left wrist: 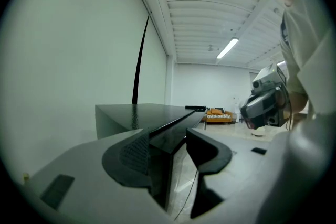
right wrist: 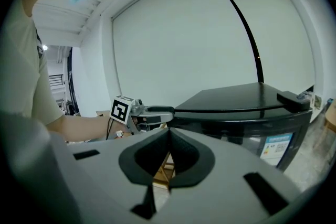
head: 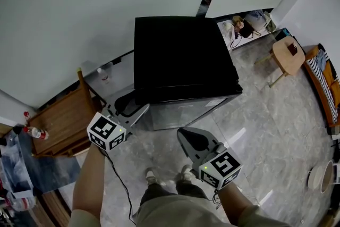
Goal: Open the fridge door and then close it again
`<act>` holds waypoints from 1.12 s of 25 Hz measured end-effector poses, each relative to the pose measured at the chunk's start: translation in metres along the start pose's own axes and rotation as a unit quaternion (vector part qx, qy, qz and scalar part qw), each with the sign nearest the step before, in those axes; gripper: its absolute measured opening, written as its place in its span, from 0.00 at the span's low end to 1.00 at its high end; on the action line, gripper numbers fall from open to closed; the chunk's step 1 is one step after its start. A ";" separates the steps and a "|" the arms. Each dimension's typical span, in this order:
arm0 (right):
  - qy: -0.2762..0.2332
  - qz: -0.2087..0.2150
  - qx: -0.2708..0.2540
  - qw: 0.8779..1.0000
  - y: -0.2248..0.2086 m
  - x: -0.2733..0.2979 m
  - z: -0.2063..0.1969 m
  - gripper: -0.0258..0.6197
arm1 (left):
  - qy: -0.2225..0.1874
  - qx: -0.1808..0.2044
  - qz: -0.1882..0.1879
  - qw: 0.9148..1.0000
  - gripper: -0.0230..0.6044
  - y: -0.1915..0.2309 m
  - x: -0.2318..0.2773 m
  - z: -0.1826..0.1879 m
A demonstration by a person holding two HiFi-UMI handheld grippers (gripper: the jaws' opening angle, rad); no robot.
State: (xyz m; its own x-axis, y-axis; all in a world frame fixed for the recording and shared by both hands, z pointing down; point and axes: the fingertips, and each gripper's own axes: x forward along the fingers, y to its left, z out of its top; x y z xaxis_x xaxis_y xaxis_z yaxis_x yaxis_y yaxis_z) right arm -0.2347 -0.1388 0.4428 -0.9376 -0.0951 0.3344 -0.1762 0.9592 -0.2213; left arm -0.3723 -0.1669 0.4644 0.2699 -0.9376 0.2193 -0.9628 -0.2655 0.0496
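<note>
Straddling the fridge door (left wrist: 159,173) corner, left gripper (left wrist: 176,150) gapes; right gripper (right wrist: 168,157), clear of it, closed.

The fridge (head: 180,56), just ahead of the left claw (head: 132,105), has a smooth, glossy black top that mirrors the wall. Its door front (head: 188,111), beyond the right claw (head: 184,134), is dark and shiny and carries a paper-like label (right wrist: 276,147). Both claws are matt grey plastic. Their pads (left wrist: 134,153) are black, rubbery-looking and finely ribbed. Each marker cube (head: 106,132) looks matt, printed black on white. The floor (head: 265,114) under the claws is polished, veined, stone-look tile. Left of the left claw stands brown wooden furniture (head: 61,119) with visible grain. Well to the right of the right claw is a pale, smooth wooden stool (head: 288,55). The wall (head: 79,8) behind is plain matt white.
</note>
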 end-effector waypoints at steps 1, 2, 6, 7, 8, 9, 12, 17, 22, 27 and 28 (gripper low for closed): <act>0.001 0.000 0.000 1.000 0.000 0.000 -0.001 0.04 | 0.000 -0.002 0.000 1.000 0.39 0.000 0.000 0.000; 0.003 0.001 0.001 1.000 0.001 0.000 -0.003 0.04 | 0.001 -0.004 0.000 1.000 0.39 0.000 0.000 0.000; -0.002 0.005 0.000 1.000 0.003 0.000 -0.005 0.04 | 0.001 -0.008 0.007 1.000 0.39 0.000 -0.001 -0.002; -0.002 0.004 -0.001 1.000 0.002 -0.001 -0.004 0.04 | -0.001 -0.009 0.008 1.000 0.39 0.000 -0.001 -0.002; 0.000 0.002 -0.001 1.000 0.001 -0.003 -0.004 0.04 | -0.003 -0.010 0.010 1.000 0.39 -0.001 -0.001 -0.002; 0.001 0.002 0.000 1.000 0.001 -0.004 -0.005 0.04 | -0.004 -0.012 0.011 1.000 0.39 -0.001 0.000 -0.002; 0.004 0.001 0.005 1.000 0.000 -0.008 -0.008 0.04 | -0.007 -0.016 0.015 1.000 0.39 -0.001 -0.001 -0.001; 0.008 -0.001 0.008 1.000 0.000 -0.011 -0.010 0.04 | -0.008 -0.019 0.021 1.000 0.39 -0.002 -0.001 0.000; 0.009 -0.002 0.008 1.000 0.001 -0.012 -0.011 0.04 | -0.006 -0.018 0.025 1.000 0.39 -0.002 0.000 -0.001; 0.009 -0.003 0.009 1.000 0.000 -0.017 -0.013 0.04 | -0.008 -0.019 0.040 0.999 0.39 -0.002 -0.001 -0.001; 0.010 -0.006 0.009 1.000 -0.001 -0.018 -0.013 0.04 | -0.010 -0.021 0.041 0.999 0.40 -0.003 -0.001 0.000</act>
State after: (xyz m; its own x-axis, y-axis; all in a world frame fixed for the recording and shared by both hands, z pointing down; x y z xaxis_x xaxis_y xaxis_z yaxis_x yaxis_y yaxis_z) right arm -0.2137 -0.1341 0.4493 -0.9294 -0.1008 0.3550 -0.1927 0.9530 -0.2340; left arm -0.3698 -0.1651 0.4645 0.1908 -0.9601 0.2043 -0.9810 -0.1792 0.0740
